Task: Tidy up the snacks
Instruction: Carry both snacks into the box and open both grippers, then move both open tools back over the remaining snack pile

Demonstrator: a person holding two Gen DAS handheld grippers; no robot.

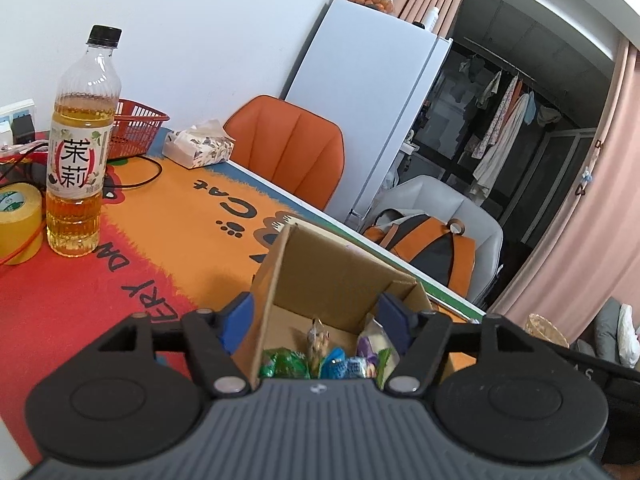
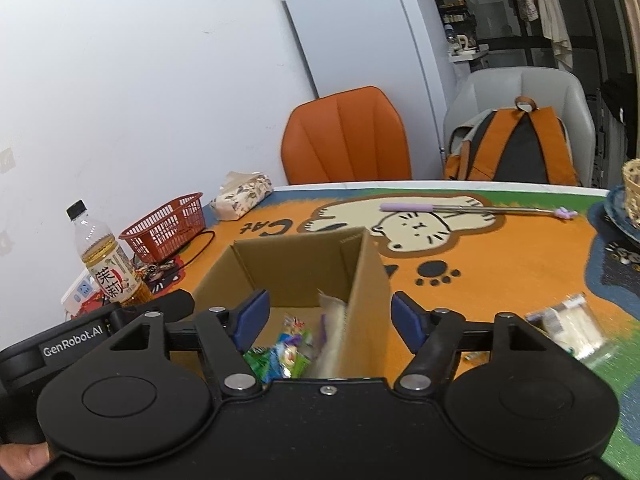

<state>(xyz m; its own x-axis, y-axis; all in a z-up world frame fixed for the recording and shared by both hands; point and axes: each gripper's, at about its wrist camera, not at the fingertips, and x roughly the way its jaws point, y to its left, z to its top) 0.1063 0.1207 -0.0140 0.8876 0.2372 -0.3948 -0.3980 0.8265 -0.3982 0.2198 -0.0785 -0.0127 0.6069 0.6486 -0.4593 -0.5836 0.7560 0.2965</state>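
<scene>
An open cardboard box point(image 1: 320, 272) stands on the cartoon-cat table mat, with several small wrapped snacks point(image 1: 320, 356) in its bottom. My left gripper point(image 1: 316, 316) is open, its blue fingers on either side of the box's left wall. In the right wrist view the same box point(image 2: 296, 264) holds the snacks point(image 2: 288, 344). My right gripper point(image 2: 326, 316) is open and empty, its fingers astride the box's right wall. A clear-wrapped snack pack point(image 2: 568, 328) lies on the mat to the right of the box.
A tea bottle point(image 1: 80, 152) stands at the left beside a yellow tape roll point(image 1: 20, 220). A red basket point(image 2: 166, 226), a tissue pack point(image 2: 242, 194) and cables lie behind. A purple-handled stick point(image 2: 476, 210) lies far right. Two chairs stand beyond the table.
</scene>
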